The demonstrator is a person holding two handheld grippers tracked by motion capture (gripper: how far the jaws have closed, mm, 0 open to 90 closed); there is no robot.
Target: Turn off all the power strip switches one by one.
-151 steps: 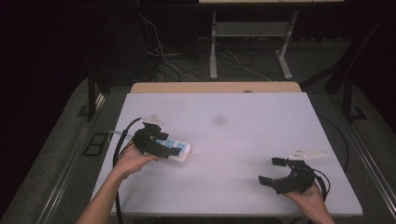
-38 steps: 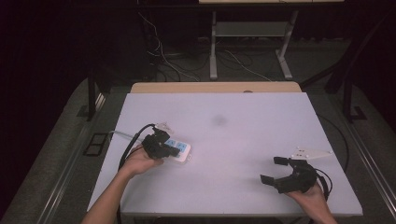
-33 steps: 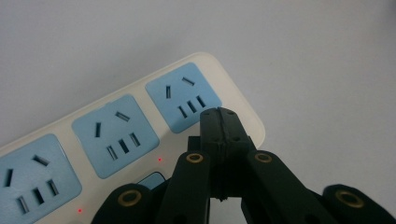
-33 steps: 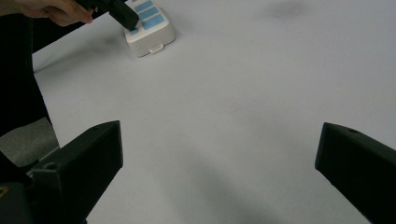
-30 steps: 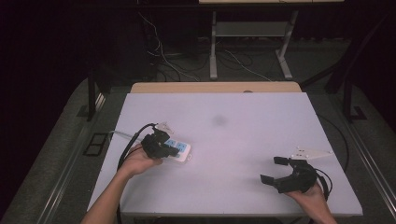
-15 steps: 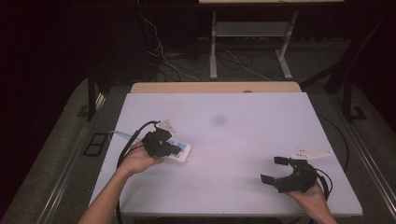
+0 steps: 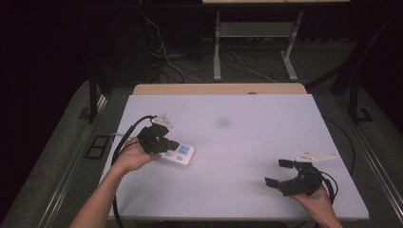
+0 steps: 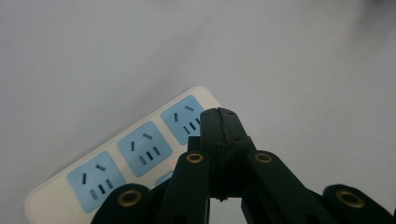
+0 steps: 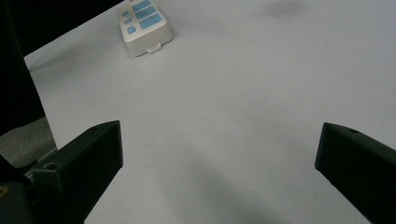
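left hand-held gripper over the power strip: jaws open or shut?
Shut. In its own view the left hand-held gripper has both black jaws pressed together with nothing between them, above the power strip.

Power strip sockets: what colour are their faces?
Light blue, on a white power strip; clearest in the left gripper view.

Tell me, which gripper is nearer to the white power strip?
Left. The left gripper is shut and directly over the power strip, at its near end. The right gripper is open and far away, near the table's opposite front corner.
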